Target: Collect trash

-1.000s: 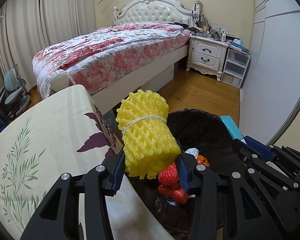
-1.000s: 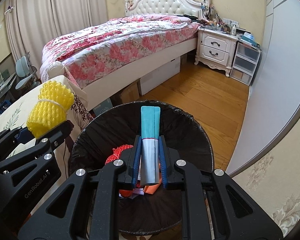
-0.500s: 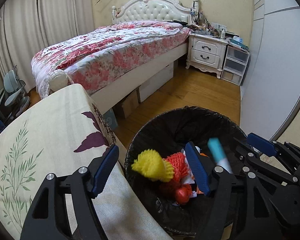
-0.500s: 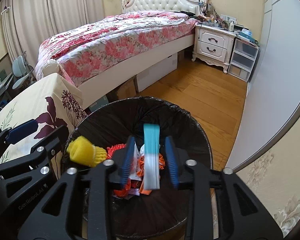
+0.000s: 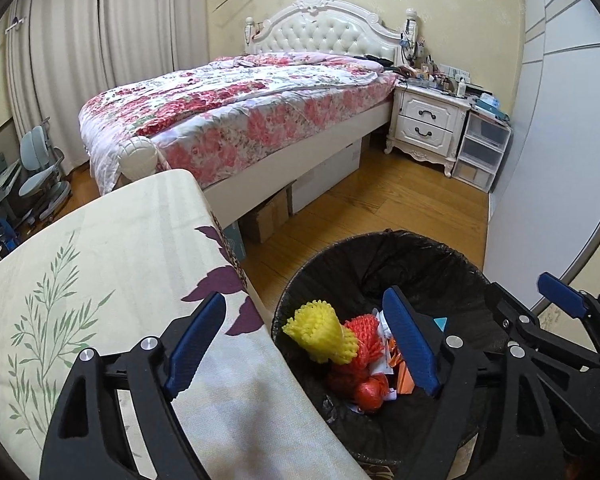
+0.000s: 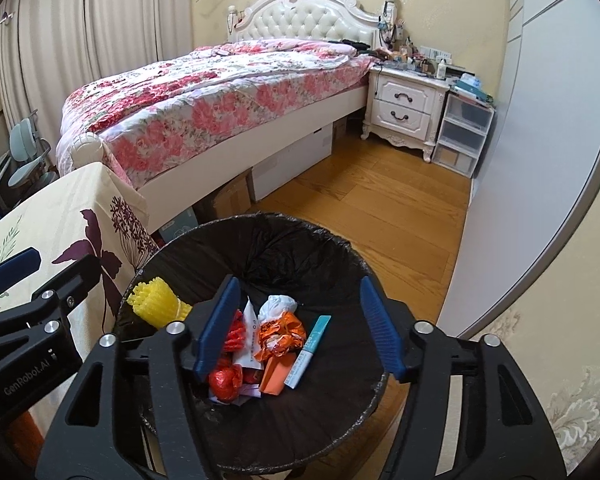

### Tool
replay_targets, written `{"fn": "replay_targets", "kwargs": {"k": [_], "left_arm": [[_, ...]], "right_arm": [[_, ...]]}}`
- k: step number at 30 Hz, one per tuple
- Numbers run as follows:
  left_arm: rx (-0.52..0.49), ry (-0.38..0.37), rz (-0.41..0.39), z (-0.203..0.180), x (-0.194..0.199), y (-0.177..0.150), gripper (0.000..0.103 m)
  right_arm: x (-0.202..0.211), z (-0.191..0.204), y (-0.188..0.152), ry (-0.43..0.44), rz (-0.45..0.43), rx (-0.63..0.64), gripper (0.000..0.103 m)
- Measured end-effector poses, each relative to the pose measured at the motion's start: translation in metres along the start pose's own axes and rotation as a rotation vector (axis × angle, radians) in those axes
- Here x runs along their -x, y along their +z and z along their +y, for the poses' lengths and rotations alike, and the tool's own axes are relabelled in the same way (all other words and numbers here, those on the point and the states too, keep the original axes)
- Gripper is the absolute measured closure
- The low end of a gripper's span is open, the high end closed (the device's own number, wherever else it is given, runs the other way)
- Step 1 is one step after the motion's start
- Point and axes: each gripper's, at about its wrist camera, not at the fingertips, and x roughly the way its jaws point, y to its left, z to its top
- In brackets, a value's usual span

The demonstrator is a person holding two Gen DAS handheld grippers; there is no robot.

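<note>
The left tool [image 5: 304,344] now stands wide with nothing between its blue pads: its jaws have just been opening, and the yellow foam net [image 5: 320,336] that it clamped a second ago has dropped out and lies below and ahead of it, inside the black-lined bin [image 5: 380,248], leaning on the red net [image 5: 364,332] and the other scraps. To this tool's left and underneath it runs the surface [image 5: 100,272] with its leaf-printed cloth, and the part of it that shows carries no more rubbish. Moving right, the bin sits just beyond the surface's edge, on the wooden floor, with the bed [image 5: 240,112] farther off behind. The right tool [image 6: 298,328] is also spread wide and empty; its jaws have just been opening too, and the teal-and-white tube [image 6: 308,350] that stood pinched between them a second ago has fallen free and now rests flat in the bin below and between its pads, just beside an orange wrapper [image 6: 280,332] and a white wad [image 6: 278,304]. From this view the yellow net lies to the tool's left, against the bin's near wall. Both pieces are therefore delivered, so this round of collecting looks finished. The next sensible step, as far as I can judge, is to draw both tools back from the bin and look for whatever rubbish remains out of view.
</note>
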Motion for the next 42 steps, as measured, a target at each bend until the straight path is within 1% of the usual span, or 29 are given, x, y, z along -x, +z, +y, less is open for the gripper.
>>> {"fn": "replay_targets", "kwargs": {"k": [5, 9, 19, 23, 30, 35, 42], "left_arm": [[0.01, 0.019, -0.025, 0.006, 0.012, 0.0, 0.02], [0.023, 0.037, -0.051, 0.012, 0.025, -0.002, 0.019], [0.046, 0.065, -0.116, 0.03, 0.074, -0.017, 0.016], [0.059, 0.082, -0.141, 0.038, 0.099, -0.029, 0.015], [0.085, 0.104, -0.16, 0.053, 0.135, -0.051, 0.014], [0.099, 0.121, -0.177, 0.06, 0.155, -0.064, 0.014], [0.119, 0.134, -0.199, 0.066, 0.173, -0.078, 0.013]], "right_arm": [[0.018, -0.001, -0.001, -0.033, -0.057, 0.007, 0.011], [0.03, 0.0, -0.002, -0.041, -0.074, 0.011, 0.008], [0.069, 0.01, -0.016, -0.006, -0.099, 0.012, 0.008], [0.089, 0.019, -0.025, 0.011, -0.111, 0.027, 0.008], [0.122, 0.033, -0.039, 0.046, -0.131, 0.054, 0.008], [0.145, 0.041, -0.049, 0.069, -0.158, 0.065, 0.008], [0.162, 0.043, -0.059, 0.092, -0.179, 0.069, 0.008]]}}
